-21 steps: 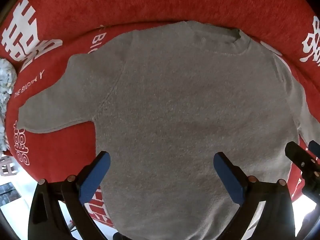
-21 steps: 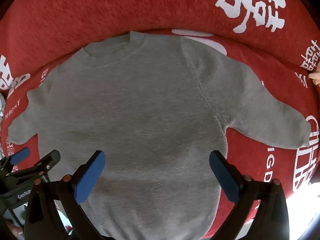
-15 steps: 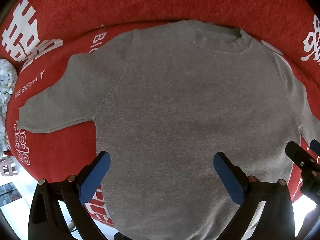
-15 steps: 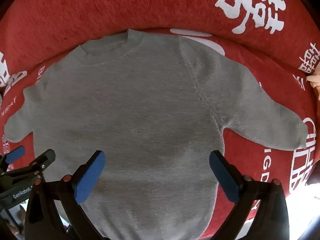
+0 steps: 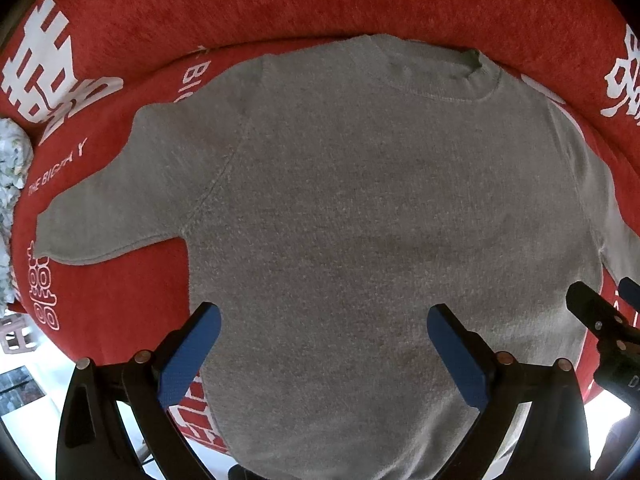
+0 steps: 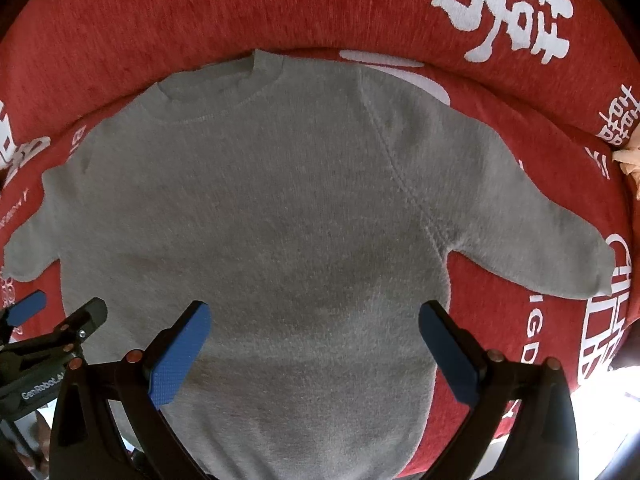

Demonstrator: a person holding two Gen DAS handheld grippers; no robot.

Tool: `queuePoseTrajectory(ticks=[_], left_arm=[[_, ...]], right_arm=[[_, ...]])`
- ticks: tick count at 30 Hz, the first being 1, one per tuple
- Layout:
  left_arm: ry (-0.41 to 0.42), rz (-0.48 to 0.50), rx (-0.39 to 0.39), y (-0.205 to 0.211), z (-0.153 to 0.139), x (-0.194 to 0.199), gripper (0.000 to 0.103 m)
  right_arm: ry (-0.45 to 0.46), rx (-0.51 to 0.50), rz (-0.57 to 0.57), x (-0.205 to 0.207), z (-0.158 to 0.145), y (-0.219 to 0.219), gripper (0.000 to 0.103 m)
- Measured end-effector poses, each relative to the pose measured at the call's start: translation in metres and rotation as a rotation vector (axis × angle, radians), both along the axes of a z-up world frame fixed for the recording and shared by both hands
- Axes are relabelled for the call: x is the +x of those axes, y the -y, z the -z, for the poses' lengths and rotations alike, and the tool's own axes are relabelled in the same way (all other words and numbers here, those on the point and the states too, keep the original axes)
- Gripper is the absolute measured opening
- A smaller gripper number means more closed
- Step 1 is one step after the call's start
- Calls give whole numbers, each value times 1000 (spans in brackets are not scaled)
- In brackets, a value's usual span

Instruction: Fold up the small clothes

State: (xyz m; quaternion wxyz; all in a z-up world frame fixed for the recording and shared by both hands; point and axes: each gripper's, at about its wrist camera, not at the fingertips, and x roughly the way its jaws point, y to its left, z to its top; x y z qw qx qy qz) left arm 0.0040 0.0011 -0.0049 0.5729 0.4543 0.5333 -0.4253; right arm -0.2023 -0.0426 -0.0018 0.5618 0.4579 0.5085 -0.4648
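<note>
A small grey sweater (image 5: 360, 216) lies flat and spread out on a red cover, collar (image 5: 436, 76) at the far side, both sleeves out to the sides. In the right wrist view the same grey sweater (image 6: 280, 220) fills the middle, its right sleeve (image 6: 552, 248) reaching out to the right. My left gripper (image 5: 324, 320) hangs above the sweater's lower body, open wide, nothing between its blue pads. My right gripper (image 6: 314, 318) hovers likewise over the lower body, open and empty. Each gripper shows at the edge of the other's view.
The red cover (image 5: 280, 8) carries white printed characters and rises into a padded back behind the collar. A pale patterned cloth (image 5: 10, 184) lies at the left edge. An orange-beige item (image 6: 630, 160) peeks in at the far right. Bright floor shows below the cover's front edge.
Both grippers have drifted slightly forward and lower over the sweater, which now looks a little larger. The sweater itself has not moved and the jaws stay wide.
</note>
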Motion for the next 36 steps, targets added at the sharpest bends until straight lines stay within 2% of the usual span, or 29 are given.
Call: queuePoseTrajectory(ticks=[5, 8, 16, 21, 27, 32, 36], left_arm=[[-1, 2, 7, 0, 1, 2, 103], [27, 23, 9, 0, -1, 1, 103], [22, 29, -25, 0, -5, 1, 103], [26, 32, 21, -2, -5, 2, 103], [-6, 29, 23, -5, -4, 2, 103], [-4, 29, 9, -5, -3, 2, 103], [4, 23, -4, -5, -1, 0, 103]], right_arm=[[9, -9, 8, 1, -2, 0, 103], [11, -17, 13, 4, -4, -1, 103], [21, -31, 24, 5, -7, -2, 103], [21, -21, 22, 6, -9, -1, 103], [18, -48, 30, 4, -10, -1, 103], [8, 17, 28, 3, -5, -3, 103], [6, 15, 30, 4, -3, -3, 103]])
